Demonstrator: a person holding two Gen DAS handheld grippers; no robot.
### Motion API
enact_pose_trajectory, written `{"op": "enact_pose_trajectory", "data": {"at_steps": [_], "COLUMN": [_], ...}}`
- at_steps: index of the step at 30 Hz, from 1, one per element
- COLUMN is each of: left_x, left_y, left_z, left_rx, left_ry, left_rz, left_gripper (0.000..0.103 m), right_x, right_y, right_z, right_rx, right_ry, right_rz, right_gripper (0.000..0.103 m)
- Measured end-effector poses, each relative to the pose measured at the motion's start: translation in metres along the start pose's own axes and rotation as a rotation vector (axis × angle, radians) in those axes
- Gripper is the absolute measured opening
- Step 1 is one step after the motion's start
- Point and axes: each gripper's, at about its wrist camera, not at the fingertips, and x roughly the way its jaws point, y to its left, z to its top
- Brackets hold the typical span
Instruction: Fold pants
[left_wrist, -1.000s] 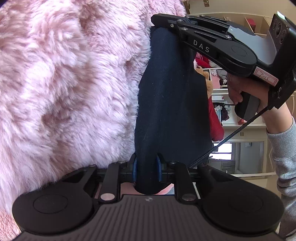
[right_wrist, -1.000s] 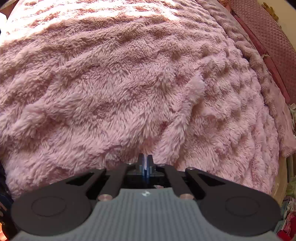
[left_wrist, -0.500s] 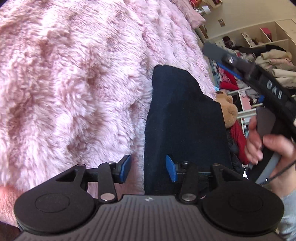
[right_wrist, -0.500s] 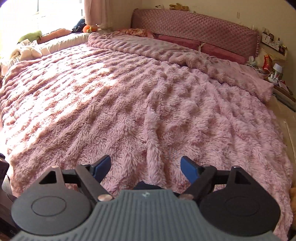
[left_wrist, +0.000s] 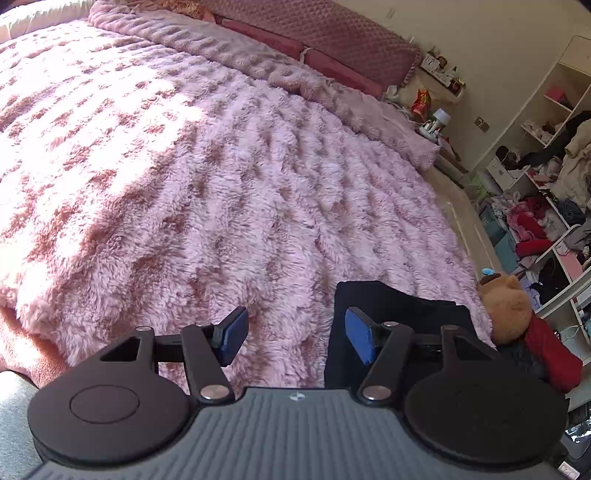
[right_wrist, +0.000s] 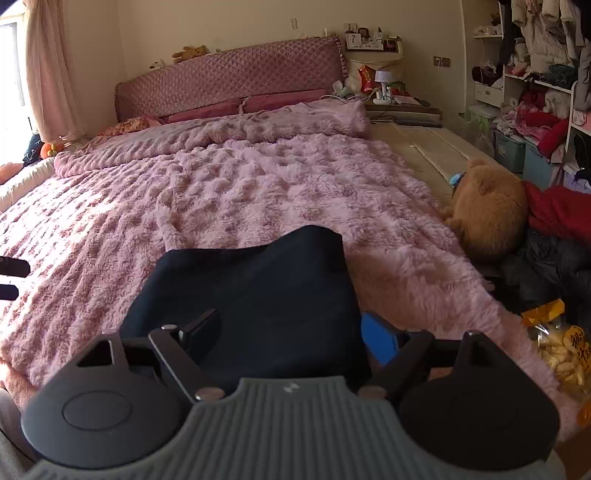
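Observation:
The dark navy pants (right_wrist: 258, 288) lie folded in a compact pile on the pink fluffy blanket (right_wrist: 258, 184), near the bed's right edge. In the right wrist view my right gripper (right_wrist: 291, 334) hovers over them, open wide, its pads clear of the cloth. The left wrist view shows the pants (left_wrist: 391, 306) at the lower right, partly hidden behind the right finger. My left gripper (left_wrist: 297, 334) is above the blanket (left_wrist: 221, 184) to the left of the pile. Its jaws are opening, with only blanket seen between them.
A brown teddy bear (right_wrist: 484, 206) and a red garment (right_wrist: 554, 214) sit at the bed's right edge beside the pants. A yellow snack bag (right_wrist: 561, 343) lies lower right. Shelves stuffed with clothes (right_wrist: 535, 92) line the right wall. The headboard (right_wrist: 229, 85) is far ahead.
The left gripper let go of the hanging pants, opened and rose. The right gripper went from shut to wide open and swung round over the pants, which now lie folded on the blanket.

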Motion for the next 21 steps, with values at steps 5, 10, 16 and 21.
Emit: {"op": "enact_pose_trajectory", "data": {"at_steps": [5, 10, 16, 21], "left_x": [-0.021, 0.007, 0.067, 0.116], "left_y": [-0.051, -0.058, -0.022, 0.004], "left_z": [-0.012, -0.019, -0.023, -0.024], "left_rx": [0.11, 0.114, 0.027, -0.02], "left_ry": [-0.115, 0.015, 0.15, 0.224], "left_rz": [-0.005, -0.191, -0.354, -0.314], "left_gripper": [0.083, 0.089, 0.089, 0.088], "right_x": [-0.018, 0.002, 0.035, 0.063], "right_y": [-0.005, -0.028, -0.069, -0.112], "right_z": [-0.028, -0.029, -0.007, 0.006], "right_rx": [-0.052, 0.009, 0.065, 0.267], "right_ry": [0.053, 0.104, 0.181, 0.177], "right_rz": [0.036, 0.141, 0.327, 0.503], "right_gripper": [0.08, 0.082, 0.082, 0.082]}}
